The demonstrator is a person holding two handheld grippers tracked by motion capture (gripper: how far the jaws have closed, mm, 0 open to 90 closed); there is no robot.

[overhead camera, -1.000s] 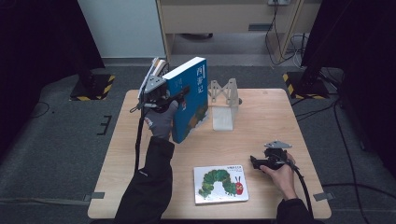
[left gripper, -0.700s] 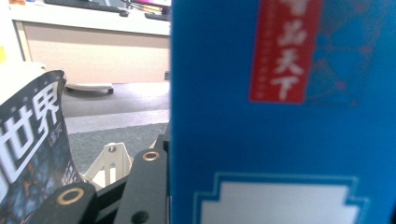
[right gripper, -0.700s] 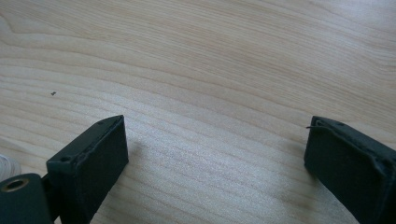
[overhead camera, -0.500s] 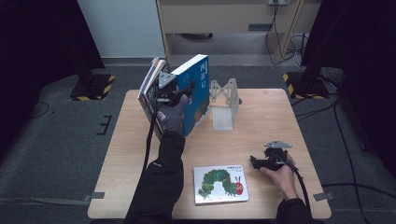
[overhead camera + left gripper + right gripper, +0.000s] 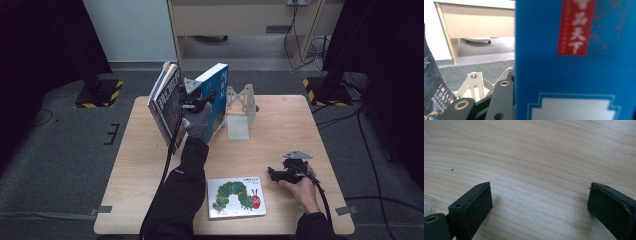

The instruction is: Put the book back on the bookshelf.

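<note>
My left gripper [image 5: 200, 96] is shut on a thick blue book [image 5: 216, 97] and holds it upright at the back of the table [image 5: 280, 125]. In the left gripper view one black jaw lies against the left edge of the blue book's [image 5: 574, 75] spine, and the other jaw is hidden behind it. A dark-covered book [image 5: 165, 102] leans tilted just left of that gripper, and its cover [image 5: 431, 82] shows at the left edge. My right gripper [image 5: 272, 174] rests on the table at the front right. It [image 5: 540, 200] is open, with bare wood between its jaws.
A pale metal bookend [image 5: 240, 112] stands just right of the blue book and also shows beyond the left jaw [image 5: 475, 83]. A picture book with a green caterpillar [image 5: 235, 197] lies flat near the front edge. Desk legs and cables stand beyond the table.
My left hand has carried the blue book right and down, closer to the bookend. The dark book now stands apart at its left. The right gripper has not moved.
</note>
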